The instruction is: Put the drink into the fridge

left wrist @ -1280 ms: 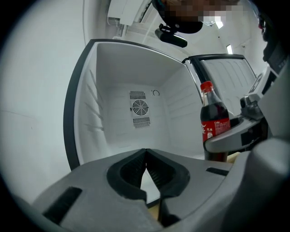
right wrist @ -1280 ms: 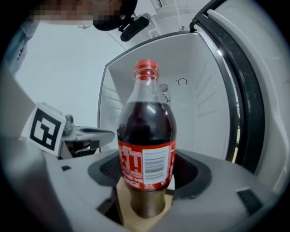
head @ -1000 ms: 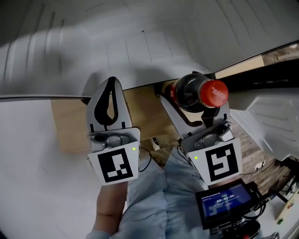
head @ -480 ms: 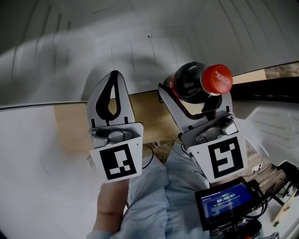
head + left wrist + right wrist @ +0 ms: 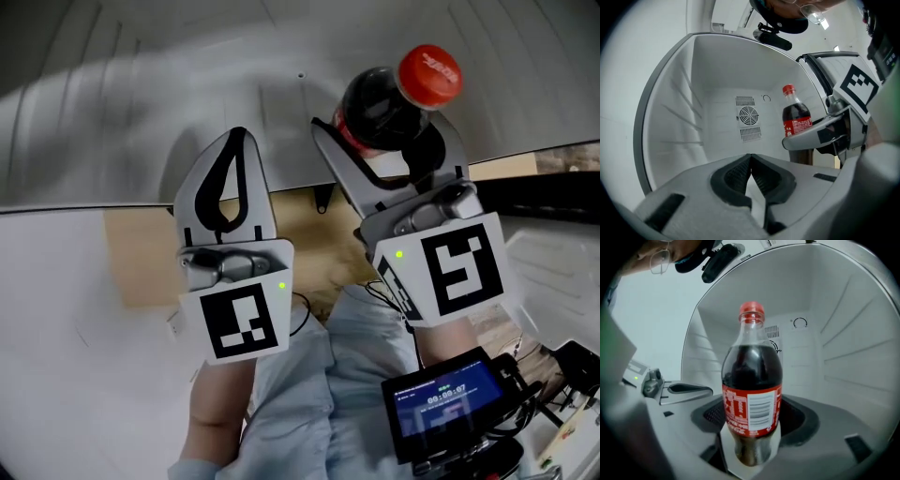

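Plainly, the right gripper (image 5: 384, 141) clamps the cola bottle (image 5: 752, 380) low on its body, upright with its red cap on top, in front of the open fridge's (image 5: 717, 79) white cavity. Beside it, the left gripper (image 5: 750, 161) is clenched on nothing, tips touching.

So the only real "shelf" here is the inside of the fridge (image 5: 717, 70), a plain white cavity. The side walls have moulded ribs (image 5: 679, 108) running toward the back, same deal on the other side (image 5: 853, 357). The back wall has a round fan grille (image 5: 748, 114) with a slotted vent (image 5: 751, 134) right under it, plus a little ring mark (image 5: 766, 98) up and to the right. The fridge's bottom panel (image 5: 701, 161) is smooth white too. Under the fridge's front edge, the head view shows a light wooden floor (image 5: 136, 262), with some dark cables (image 5: 562, 370) over by the right edge; can't tell if they're touching it.
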